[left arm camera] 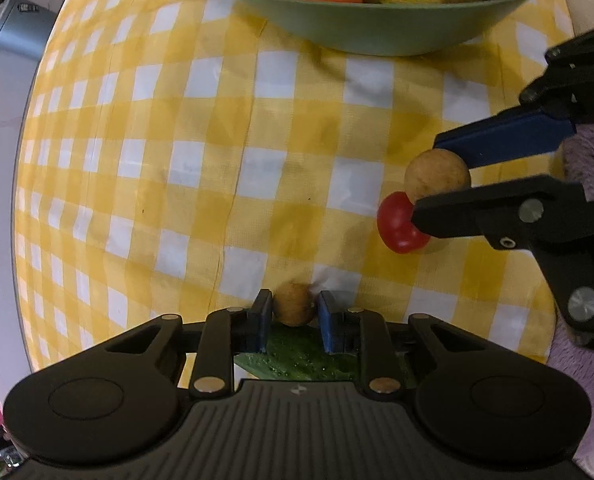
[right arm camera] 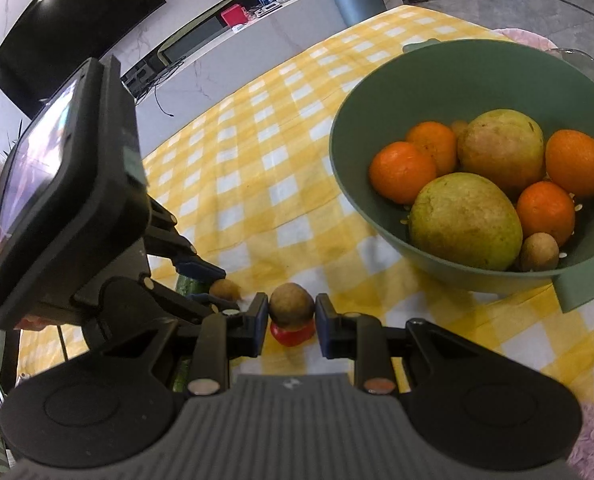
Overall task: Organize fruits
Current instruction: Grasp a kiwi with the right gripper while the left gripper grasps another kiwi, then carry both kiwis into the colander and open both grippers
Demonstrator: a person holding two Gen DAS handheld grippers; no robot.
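The left tool [left arm camera: 293, 312] is pinching a small brown longan [left arm camera: 293, 304] between its blue pads, low over the checked surface [left arm camera: 201, 184], with a green cucumber [left arm camera: 297, 360] lying just beneath it. To its right, the right tool [right arm camera: 291, 312] is clamping a second brown longan [right arm camera: 291, 306], which is sitting directly above a red cherry tomato [right arm camera: 293, 335] on the cloth. Further right, the green bowl [right arm camera: 437, 80] is already holding several oranges [right arm camera: 401, 172], two large pears [right arm camera: 465, 220] and a longan, so most of the sorting looks done; these two small fruits, and perhaps the tomato, are still waiting to go in.
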